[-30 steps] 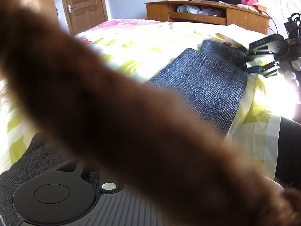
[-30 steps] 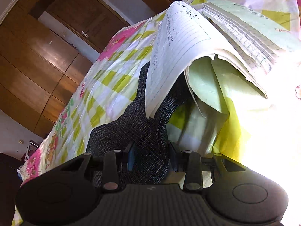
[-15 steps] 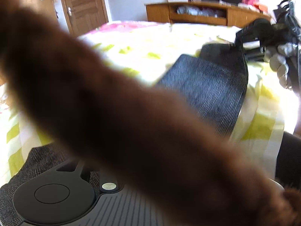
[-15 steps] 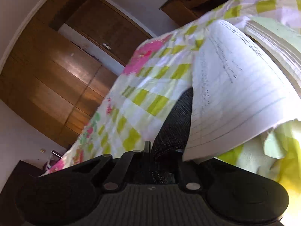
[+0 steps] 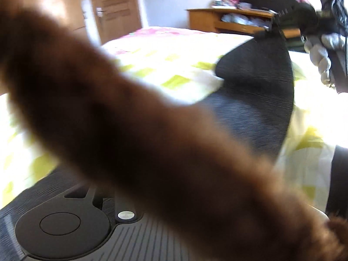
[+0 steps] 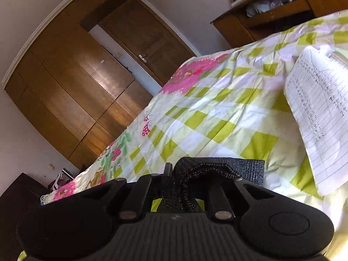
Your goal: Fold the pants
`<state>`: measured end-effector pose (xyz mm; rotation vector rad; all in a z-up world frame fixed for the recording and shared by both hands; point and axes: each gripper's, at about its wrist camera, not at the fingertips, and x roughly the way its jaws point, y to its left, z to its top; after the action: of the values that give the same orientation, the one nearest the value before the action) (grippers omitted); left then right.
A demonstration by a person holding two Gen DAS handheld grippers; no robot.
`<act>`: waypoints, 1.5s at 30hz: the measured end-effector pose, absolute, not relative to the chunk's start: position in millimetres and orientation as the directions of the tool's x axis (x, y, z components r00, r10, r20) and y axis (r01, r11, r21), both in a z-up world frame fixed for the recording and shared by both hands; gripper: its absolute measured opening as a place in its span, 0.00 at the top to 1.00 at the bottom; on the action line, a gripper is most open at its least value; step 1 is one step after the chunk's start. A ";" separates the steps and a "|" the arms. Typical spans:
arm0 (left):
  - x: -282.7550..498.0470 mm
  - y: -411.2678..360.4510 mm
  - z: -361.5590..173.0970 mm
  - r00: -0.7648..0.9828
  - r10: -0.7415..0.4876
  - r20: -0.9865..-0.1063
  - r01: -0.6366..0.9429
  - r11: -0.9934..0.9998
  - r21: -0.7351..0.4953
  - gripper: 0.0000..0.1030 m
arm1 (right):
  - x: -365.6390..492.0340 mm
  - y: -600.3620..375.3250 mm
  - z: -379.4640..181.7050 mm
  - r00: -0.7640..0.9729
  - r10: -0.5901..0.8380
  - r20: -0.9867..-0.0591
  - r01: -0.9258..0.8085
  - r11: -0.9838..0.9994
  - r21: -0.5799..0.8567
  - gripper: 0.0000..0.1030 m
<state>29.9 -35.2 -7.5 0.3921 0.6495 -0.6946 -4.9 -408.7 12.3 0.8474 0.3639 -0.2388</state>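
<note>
The dark grey pants (image 5: 256,100) lie on the checked bedspread (image 5: 169,65), one end lifted. My right gripper (image 6: 191,178) is shut on a bunched edge of the pants (image 6: 217,169) and holds it above the bed. It shows in the left wrist view (image 5: 267,32) at the raised end of the cloth. A blurred brown furry thing (image 5: 130,134) covers most of the left wrist view and hides my left gripper's fingers. Grey cloth (image 5: 28,198) lies around the left gripper's body.
An open lined notebook (image 6: 319,113) lies on the bed to the right. A wooden cabinet (image 5: 230,19) stands beyond the bed, a wooden door (image 5: 113,8) and wardrobe (image 6: 71,87) to the left. A dark trouser leg (image 5: 339,178) stands at the bed's right edge.
My right gripper has closed on the pants' edge and lifted it up, away from the notebook. The far end of the pants has risen off the bed.
</note>
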 end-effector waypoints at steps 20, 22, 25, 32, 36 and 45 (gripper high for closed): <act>13.7 171.8 7.4 0.759 -0.181 -0.625 0.307 0.947 0.099 0.57 | 32.6 8.5 -11.7 0.712 0.410 -0.569 -0.659 0.670 -0.341 0.79; 10.3 178.9 4.7 0.756 -0.192 -0.626 0.300 0.951 0.071 0.57 | 33.3 12.7 -21.7 0.708 0.389 -0.590 -0.656 0.671 -0.345 0.78; 9.4 182.5 -0.5 0.750 -0.215 -0.626 0.312 0.949 0.048 0.57 | 28.8 18.6 -18.8 0.726 0.371 -0.579 -0.642 0.666 -0.380 0.76; 6.0 193.8 -3.8 0.766 -0.220 -0.604 0.301 0.953 0.035 0.57 | 33.8 37.1 -4.1 0.719 0.381 -0.582 -0.656 0.648 -0.387 0.70; 2.9 200.8 -3.5 0.771 -0.223 -0.597 0.297 0.954 0.028 0.57 | 33.3 49.9 -2.6 0.709 0.404 -0.578 -0.674 0.628 -0.388 0.67; 5.8 204.1 -3.5 0.781 -0.248 -0.573 0.312 0.950 0.015 0.57 | 36.9 60.5 5.4 0.614 0.470 -0.635 -0.751 0.594 -0.287 0.59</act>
<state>5.8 204.1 -3.5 0.1112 0.6023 -0.3033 36.9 60.5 5.4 -0.5777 0.5389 0.7503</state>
